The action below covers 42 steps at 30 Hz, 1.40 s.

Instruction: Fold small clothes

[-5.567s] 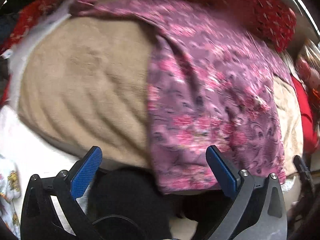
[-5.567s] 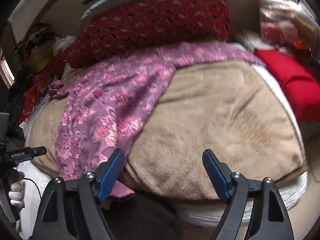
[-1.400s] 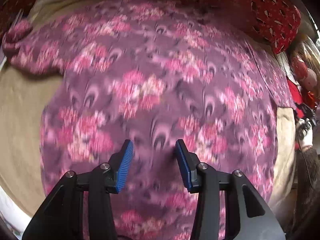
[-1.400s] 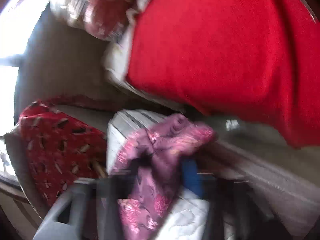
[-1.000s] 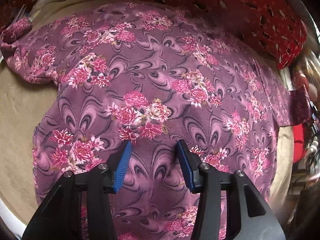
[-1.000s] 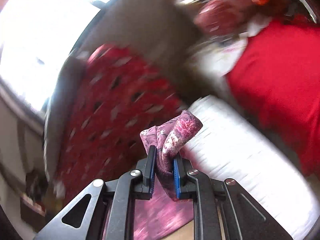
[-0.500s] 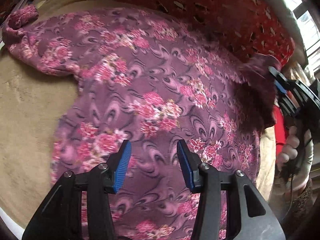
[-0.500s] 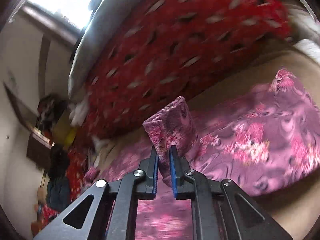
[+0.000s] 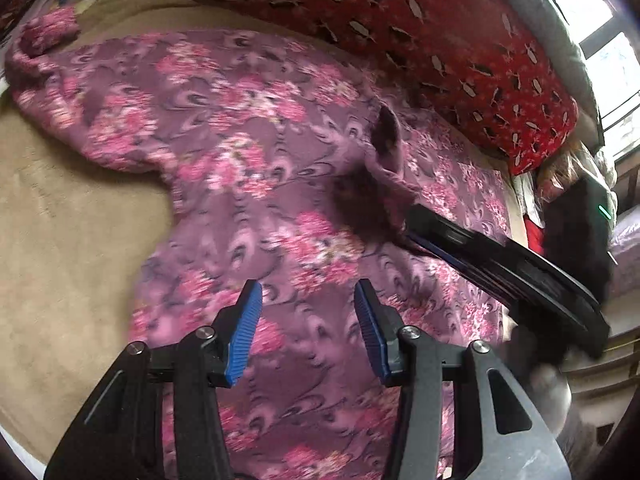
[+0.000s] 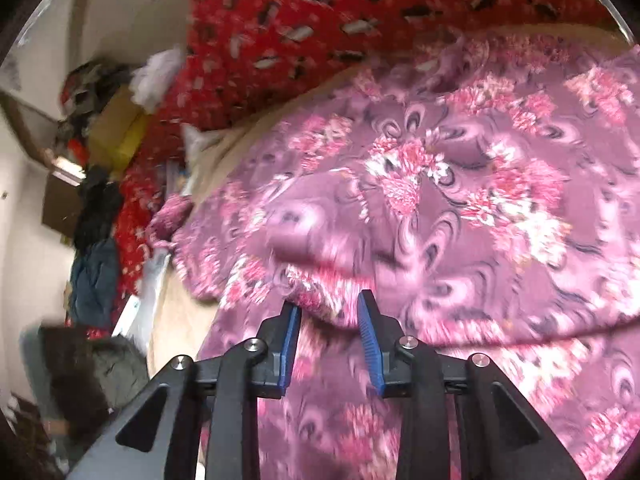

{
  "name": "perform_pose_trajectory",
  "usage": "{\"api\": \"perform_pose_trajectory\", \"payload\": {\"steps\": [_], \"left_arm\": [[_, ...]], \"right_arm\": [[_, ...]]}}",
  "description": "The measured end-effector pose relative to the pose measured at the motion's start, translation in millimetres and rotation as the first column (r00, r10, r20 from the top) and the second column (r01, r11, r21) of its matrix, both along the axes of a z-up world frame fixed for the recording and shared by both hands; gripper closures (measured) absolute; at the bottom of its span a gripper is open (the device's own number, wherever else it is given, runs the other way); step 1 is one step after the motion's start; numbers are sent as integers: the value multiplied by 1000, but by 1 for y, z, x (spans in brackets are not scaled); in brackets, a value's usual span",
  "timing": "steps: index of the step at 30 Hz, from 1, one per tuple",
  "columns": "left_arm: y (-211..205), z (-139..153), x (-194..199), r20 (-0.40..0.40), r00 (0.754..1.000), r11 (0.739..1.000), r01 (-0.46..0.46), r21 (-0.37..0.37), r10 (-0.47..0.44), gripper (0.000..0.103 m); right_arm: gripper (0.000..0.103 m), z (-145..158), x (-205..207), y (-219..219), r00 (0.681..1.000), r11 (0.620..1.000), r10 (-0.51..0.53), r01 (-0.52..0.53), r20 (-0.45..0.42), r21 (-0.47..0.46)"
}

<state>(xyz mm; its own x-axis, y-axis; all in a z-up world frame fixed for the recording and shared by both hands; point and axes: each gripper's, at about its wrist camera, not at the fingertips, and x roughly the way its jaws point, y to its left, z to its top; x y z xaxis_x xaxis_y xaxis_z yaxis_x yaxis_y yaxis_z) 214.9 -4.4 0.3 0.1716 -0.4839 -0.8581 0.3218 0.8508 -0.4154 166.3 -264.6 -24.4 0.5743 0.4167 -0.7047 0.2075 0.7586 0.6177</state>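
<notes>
A purple garment with pink flowers point(image 9: 248, 152) lies spread on a tan blanket point(image 9: 68, 240). Its right sleeve point(image 9: 384, 152) is folded in over the body, and its left sleeve point(image 9: 44, 36) lies stretched out at far left. My left gripper point(image 9: 308, 332) is open and empty, hovering over the garment's lower body. My right gripper point(image 10: 328, 340) is open, with the folded sleeve's edge point(image 10: 320, 280) lying loose just ahead of its fingertips; it also shows in the left wrist view point(image 9: 412, 224) at the sleeve.
A red patterned cushion point(image 9: 400, 20) runs along the back of the blanket. Piled clothes and a cardboard box point(image 10: 112, 132) sit at the far left in the right wrist view. A window point(image 9: 600, 20) is at upper right.
My right gripper carried the sleeve leftward over the garment's body, then opened and let it go. My left gripper stayed open over the lower body.
</notes>
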Motion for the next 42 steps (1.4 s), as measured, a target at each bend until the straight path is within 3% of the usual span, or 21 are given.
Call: {"api": "perform_pose_trajectory", "payload": {"steps": [2, 7, 10, 12, 15, 18, 20, 22, 24, 26, 27, 28, 30, 33, 35, 36, 37, 39, 42], "left_arm": [[-16, -4, 4, -10, 1000, 1000, 3, 11, -3, 53], [-57, -19, 29, -68, 997, 1000, -26, 13, 27, 53], [-67, -25, 43, -85, 991, 994, -105, 12, 105, 52], [-69, -18, 50, -51, 987, 988, -150, 22, 151, 97], [-62, -1, 57, -15, 981, 981, -195, 9, 195, 98], [-40, 32, 59, 137, 955, 962, -270, 26, 264, 98], [-29, 40, 62, 183, 940, 952, -301, 52, 288, 98], [-20, 33, 71, 142, 944, 949, -308, 65, 296, 98], [-20, 18, 80, 73, 951, 946, -307, 99, 301, 98], [-21, 10, 83, 51, 952, 946, -305, 112, 301, 98], [-21, 7, 85, 37, 953, 948, -302, 98, 300, 98], [-22, 5, 84, 36, 955, 951, -297, 83, 295, 98], [-24, -3, 84, 47, 960, 955, -279, 101, 275, 97], [-25, -34, 87, -7, 972, 958, -229, 174, 234, 91], [-14, -31, 84, -17, 974, 967, -224, 125, 228, 91], [-5, -23, 81, -15, 970, 965, -242, 96, 245, 91], [3, -14, 78, -2, 965, 963, -263, 56, 264, 91], [12, 3, 73, 30, 956, 956, -292, -13, 292, 91], [-3, 4, 75, 41, 963, 964, -266, -1, 266, 87]], "right_arm": [[52, 12, -25, -16, 998, 999, -26, 25, 58, 20], [52, 11, -77, -78, 983, 982, -168, 160, 73, 98], [52, 6, -101, -113, 968, 965, -243, 234, 69, 120], [52, 3, -118, -133, 952, 949, -297, 286, 75, 133], [52, 3, -138, -161, 920, 920, -380, 365, 97, 139], [52, 2, -156, -194, 878, 880, -466, 448, 110, 156], [52, -4, -160, -214, 847, 848, -522, 503, 102, 169], [52, -10, -156, -224, 829, 830, -551, 534, 93, 163], [52, -21, -141, -227, 832, 826, -552, 538, 53, 169], [56, -35, -115, -221, 869, 859, -495, 489, 2, 150], [67, -39, -105, -217, 884, 875, -467, 466, -26, 130], [97, -40, -96, -213, 899, 892, -436, 436, -30, 117], [96, -29, -94, -207, 901, 899, -433, 430, 24, 78], [96, -23, -110, -208, 866, 872, -488, 487, 109, 39], [98, -45, -107, -211, 879, 879, -477, 476, -14, -26], [96, -48, -113, -213, 877, 877, -480, 480, -1, 10], [90, -41, -119, -213, 867, 867, -498, 498, 10, 4], [90, -16, -127, -209, 850, 850, -521, 525, 77, -47], [89, 9, -119, -191, 867, 872, -471, 485, 159, -60]]}}
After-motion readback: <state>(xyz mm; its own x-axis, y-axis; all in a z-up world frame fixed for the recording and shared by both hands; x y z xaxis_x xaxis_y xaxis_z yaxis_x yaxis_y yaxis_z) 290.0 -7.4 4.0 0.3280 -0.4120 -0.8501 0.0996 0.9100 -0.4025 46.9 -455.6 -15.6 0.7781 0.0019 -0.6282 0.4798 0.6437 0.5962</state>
